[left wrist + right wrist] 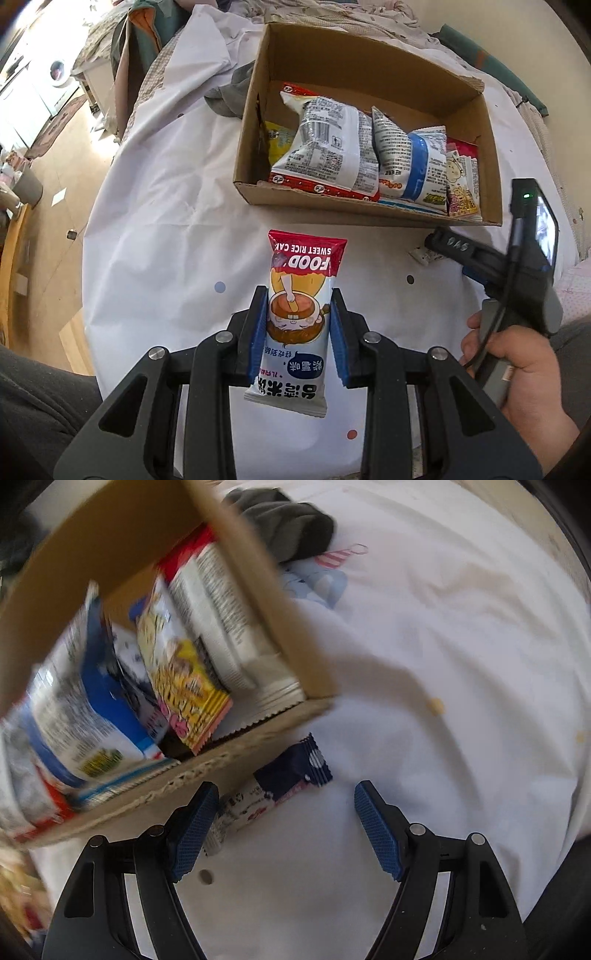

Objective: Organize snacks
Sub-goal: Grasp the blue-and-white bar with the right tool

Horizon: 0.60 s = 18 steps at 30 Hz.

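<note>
My left gripper (298, 299) is shut on a sweet rice cake packet (300, 295) with a red top and a cartoon face, held above the white sheet, in front of the cardboard box (255, 195). The box holds several snack bags (328, 147). My right gripper (286, 794) is open just above the sheet, beside the box's corner (207, 764). A small navy and white snack packet (280, 786) lies on the sheet between its fingers, close to the left pad (194, 827). The right gripper (447, 242) also shows in the left wrist view, near that small packet (421, 254).
A white dotted sheet (166, 206) covers the bed. A grey cloth (231, 94) lies at the box's far left corner; it also shows in the right wrist view (291, 528). The floor and furniture (48, 155) lie off to the left.
</note>
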Each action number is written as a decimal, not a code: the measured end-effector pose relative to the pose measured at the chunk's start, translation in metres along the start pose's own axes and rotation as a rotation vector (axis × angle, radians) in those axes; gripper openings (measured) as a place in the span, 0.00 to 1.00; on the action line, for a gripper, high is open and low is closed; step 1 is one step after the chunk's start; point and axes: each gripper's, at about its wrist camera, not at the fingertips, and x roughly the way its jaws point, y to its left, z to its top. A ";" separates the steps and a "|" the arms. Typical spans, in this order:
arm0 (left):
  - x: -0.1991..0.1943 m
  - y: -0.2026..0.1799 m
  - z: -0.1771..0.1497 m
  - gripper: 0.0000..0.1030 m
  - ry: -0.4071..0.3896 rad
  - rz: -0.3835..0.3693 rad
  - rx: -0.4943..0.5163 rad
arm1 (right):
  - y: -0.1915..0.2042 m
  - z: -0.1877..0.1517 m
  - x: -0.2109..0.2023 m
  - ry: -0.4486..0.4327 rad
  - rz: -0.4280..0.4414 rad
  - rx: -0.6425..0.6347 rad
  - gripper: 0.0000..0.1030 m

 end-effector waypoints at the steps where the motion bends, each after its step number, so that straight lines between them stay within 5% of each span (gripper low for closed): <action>1: 0.001 0.001 0.000 0.26 0.003 0.001 -0.007 | 0.004 -0.001 0.002 0.001 -0.021 -0.030 0.76; 3: 0.002 0.003 0.001 0.26 0.005 0.004 -0.015 | 0.013 -0.005 0.002 -0.008 -0.064 -0.094 0.73; 8: 0.002 0.002 0.000 0.26 0.004 0.011 -0.015 | 0.012 -0.011 -0.004 -0.024 -0.077 -0.132 0.27; 10: 0.003 0.002 0.000 0.26 0.003 0.014 -0.012 | 0.004 -0.019 -0.008 -0.017 -0.061 -0.128 0.19; 18: 0.003 0.005 0.001 0.26 0.005 0.021 -0.029 | -0.034 -0.035 -0.030 0.027 0.117 -0.030 0.19</action>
